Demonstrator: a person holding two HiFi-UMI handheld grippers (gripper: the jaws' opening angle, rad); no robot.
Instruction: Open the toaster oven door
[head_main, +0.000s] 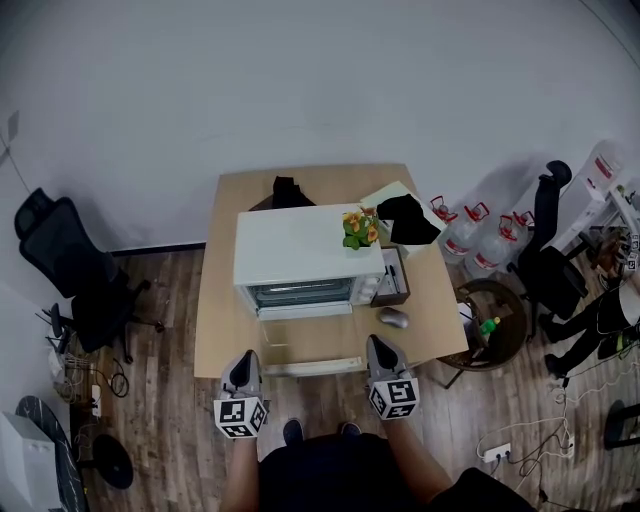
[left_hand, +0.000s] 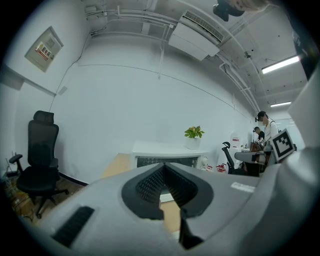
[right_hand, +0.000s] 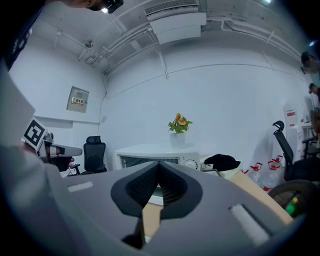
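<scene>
light: bright, even, diffuse | src: ceiling strip (left_hand: 280, 64) up-right of left gripper (left_hand: 164, 165), slightly blown | shadows: soft, on wall (head_main: 500, 180) beyond right gripper (head_main: 380, 347) | optics: heavy fisheye, black corners | focus: near gripper bodies soft

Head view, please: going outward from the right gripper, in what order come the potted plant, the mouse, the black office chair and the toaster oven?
From the right gripper:
1. Mouse, just ahead of it.
2. Toaster oven, ahead and a little leftward.
3. Potted plant, on the oven's top, toward its back right.
4. Black office chair, far off to the left.
</scene>
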